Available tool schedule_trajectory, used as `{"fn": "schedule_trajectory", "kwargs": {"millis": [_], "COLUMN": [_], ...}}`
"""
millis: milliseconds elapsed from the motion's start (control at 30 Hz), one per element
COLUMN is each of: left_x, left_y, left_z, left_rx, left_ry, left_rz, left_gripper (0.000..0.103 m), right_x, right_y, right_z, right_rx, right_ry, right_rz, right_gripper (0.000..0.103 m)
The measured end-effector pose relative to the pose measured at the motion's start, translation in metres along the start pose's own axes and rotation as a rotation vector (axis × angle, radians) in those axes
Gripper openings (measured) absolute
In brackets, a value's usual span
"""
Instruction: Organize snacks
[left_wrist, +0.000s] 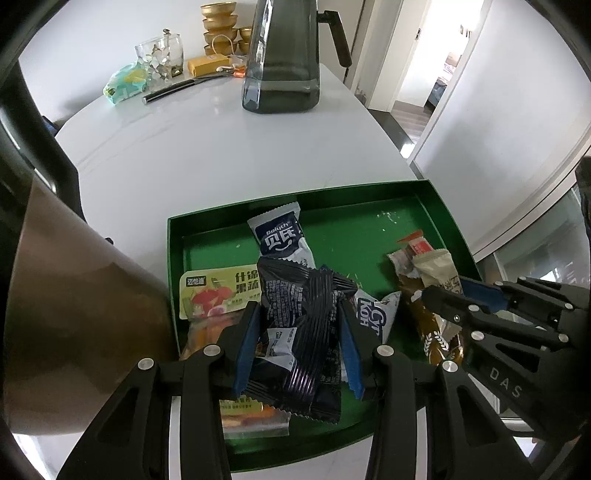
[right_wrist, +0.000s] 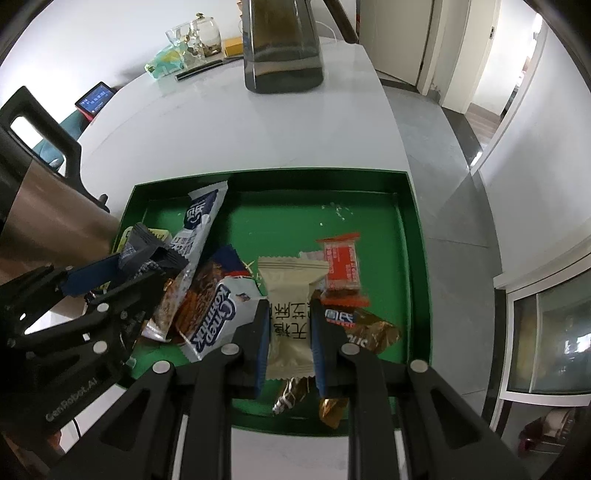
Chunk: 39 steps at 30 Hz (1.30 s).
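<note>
A green tray (left_wrist: 439, 206) (right_wrist: 413, 229) on the white table holds several snack packets. My left gripper (left_wrist: 297, 325) is shut on a black ribbed packet (left_wrist: 306, 332) and holds it over the tray's near left part; it also shows in the right wrist view (right_wrist: 122, 273). My right gripper (right_wrist: 288, 325) is shut on a beige packet (right_wrist: 290, 291) over the tray's near right part; it also shows in the left wrist view (left_wrist: 439, 291). A dark blue and white packet (left_wrist: 280, 236), a yellow fruit packet (left_wrist: 218, 291), a red packet (right_wrist: 341, 264) and a white Korean-print packet (right_wrist: 218, 314) lie in the tray.
A bronze kettle (left_wrist: 74, 314) (right_wrist: 44, 206) stands close to the tray's left side. A dark glass pitcher (left_wrist: 282, 62) stands at the far middle of the table. A knife (left_wrist: 173, 90), a glass jar (left_wrist: 160, 55), a yellow box (left_wrist: 208, 64) and gold bowls (left_wrist: 219, 22) lie at the back.
</note>
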<state>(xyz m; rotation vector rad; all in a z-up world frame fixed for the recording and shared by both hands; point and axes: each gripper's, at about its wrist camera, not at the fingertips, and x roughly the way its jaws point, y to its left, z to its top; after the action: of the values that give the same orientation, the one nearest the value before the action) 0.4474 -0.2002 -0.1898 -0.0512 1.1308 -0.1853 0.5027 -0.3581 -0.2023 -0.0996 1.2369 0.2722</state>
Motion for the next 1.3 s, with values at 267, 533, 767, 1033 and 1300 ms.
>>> {"fn": "schedule_trajectory", "kwargs": {"millis": [267, 533, 767, 1033, 1300], "left_x": [0.004, 0.006, 0.013, 0.012, 0.012], "left_y": [0.0, 0.0, 0.004, -0.003, -0.011], "left_z": [0.0, 0.003, 0.002, -0.001, -0.004], "left_rx": [0.032, 0.033, 0.023, 0.055, 0.075], "left_ry": [0.015, 0.022, 0.04, 0.037, 0.044], "left_rz": [0.01, 0.015, 0.03, 0.037, 0.026], "left_gripper": [0.037, 0.038, 0.057, 0.074, 0.097], "right_x": [0.01, 0.015, 0.016, 0.008, -0.004], "right_y": [-0.004, -0.008, -0.012, -0.018, -0.02], "right_z": [0.01, 0.014, 0.014, 0.013, 0.011], "right_rx": [0.001, 0.008, 0.028, 0.046, 0.047], "right_ry": [0.018, 0.036, 0.048, 0.036, -0.014], "right_rz": [-0.004, 0.007, 0.01, 0.003, -0.049], "right_gripper": [0.002, 0.002, 0.003, 0.062, 0.103]}}
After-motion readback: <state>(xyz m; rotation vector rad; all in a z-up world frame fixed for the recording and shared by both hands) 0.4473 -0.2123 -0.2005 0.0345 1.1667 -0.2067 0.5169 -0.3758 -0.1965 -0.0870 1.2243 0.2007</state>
